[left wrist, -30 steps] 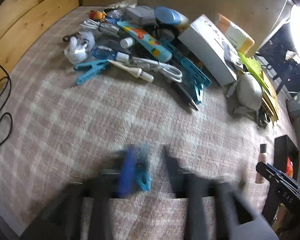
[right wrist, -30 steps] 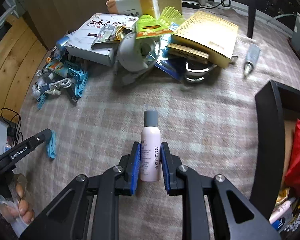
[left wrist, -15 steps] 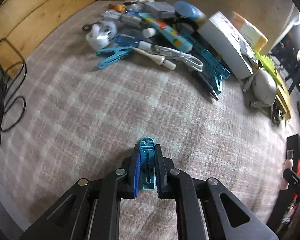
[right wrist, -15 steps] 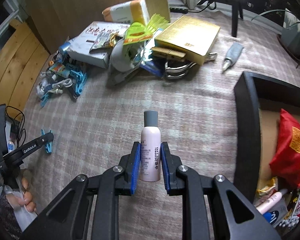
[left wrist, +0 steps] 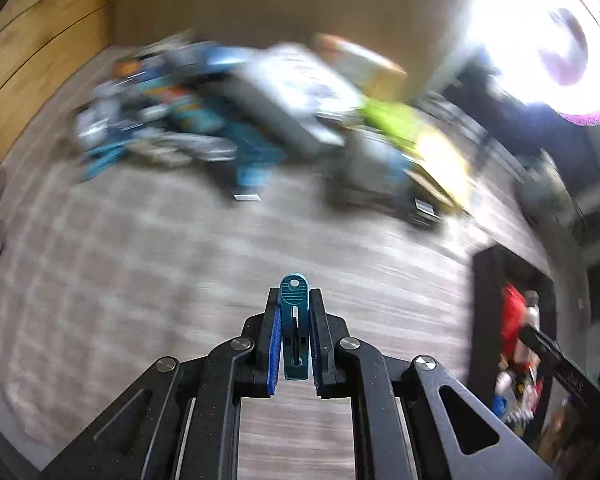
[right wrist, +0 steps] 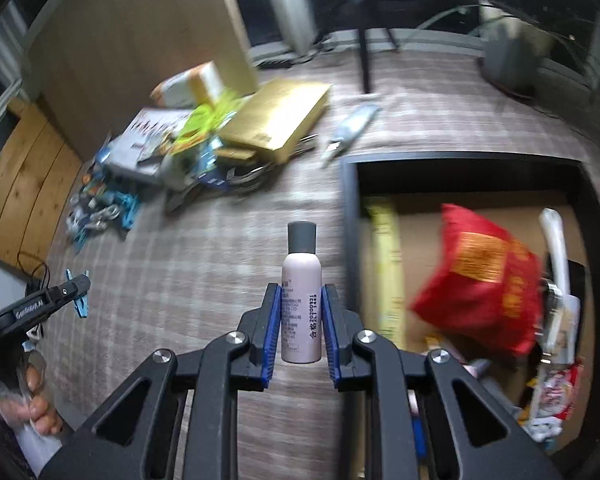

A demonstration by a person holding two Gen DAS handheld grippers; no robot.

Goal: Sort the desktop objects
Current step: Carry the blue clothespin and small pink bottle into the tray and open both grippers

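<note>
I carry one thing in each tool so both can go to the bin in a single trip; my left gripper point(left wrist: 295, 334) is pinched tight on one teal clothes peg point(left wrist: 295, 328), gripped across its flat sides with its ridged head sticking out past the tips, which I judge keeps it from twisting loose; my right gripper point(right wrist: 300, 322) is pressed against one small pale bottle point(right wrist: 301, 300) with a grey cap, held around its lower body and lying in line with the fingers, cap forward, so I can see the label and lower it in cleanly; the black bin point(right wrist: 350, 216) sits on the checked cloth point(right wrist: 204, 264) just right of the bottle, and it already holds one red packet point(right wrist: 484, 276) along with white tubes and wrappers too blurred to count; from the right camera my left tool shows at the far left edge, the peg poking out of it; the unsorted heap stays at the back of the cloth, where I make out one yellow-brown box point(right wrist: 284, 120), one white box point(right wrist: 148, 140) and at least two more teal pegs, though the blur hides the rest; both loads look ready to drop in, I reckon.
</note>
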